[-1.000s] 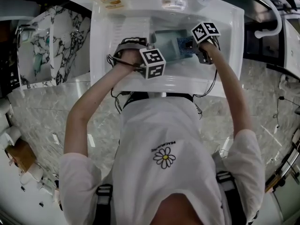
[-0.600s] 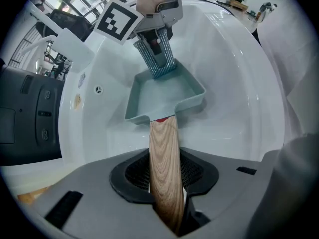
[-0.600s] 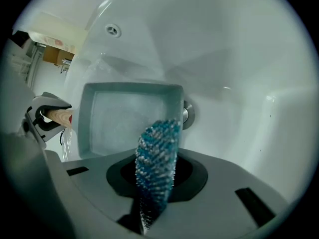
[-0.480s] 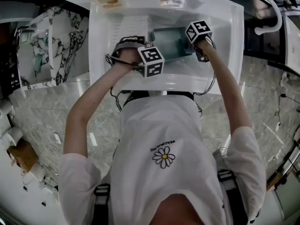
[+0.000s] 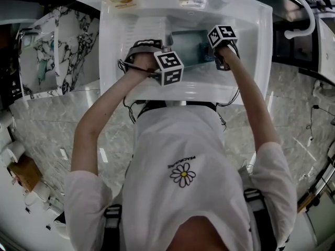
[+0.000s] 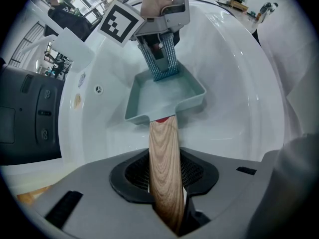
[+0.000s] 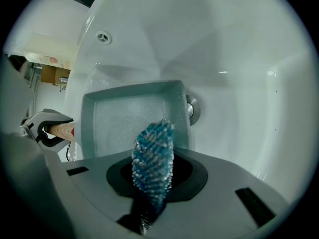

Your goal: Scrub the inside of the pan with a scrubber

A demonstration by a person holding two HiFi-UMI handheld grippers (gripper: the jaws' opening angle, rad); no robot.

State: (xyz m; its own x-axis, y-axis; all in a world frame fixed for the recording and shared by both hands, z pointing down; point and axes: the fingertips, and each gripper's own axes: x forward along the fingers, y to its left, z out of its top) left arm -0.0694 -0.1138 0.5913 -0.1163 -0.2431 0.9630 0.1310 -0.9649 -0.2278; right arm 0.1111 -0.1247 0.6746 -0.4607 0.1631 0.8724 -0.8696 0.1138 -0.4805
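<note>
A square pale-teal pan [image 6: 164, 96] [image 7: 130, 118] [image 5: 187, 41] lies in the white sink [image 5: 246, 46]. Its wooden handle [image 6: 164, 168] runs back between the jaws of my left gripper [image 6: 167, 218] [image 5: 157, 56], which is shut on it. My right gripper [image 7: 152, 203] [image 5: 220, 48] is shut on a blue mesh scrubber [image 7: 153, 166] [image 6: 159, 59] [image 5: 205, 51]. In the left gripper view the scrubber's lower end rests on the pan's far inner edge. In the right gripper view it stands over the pan's near rim.
The sink's drain [image 7: 192, 108] sits just right of the pan and an overflow hole [image 7: 103, 36] is on the far wall. A white hose and tap [image 5: 301, 20] curve at the sink's right. Marble counter [image 5: 52, 114] surrounds the basin.
My right gripper with the scrubber has dropped down into the pan and turned a little. The left gripper and the pan have stayed put.
</note>
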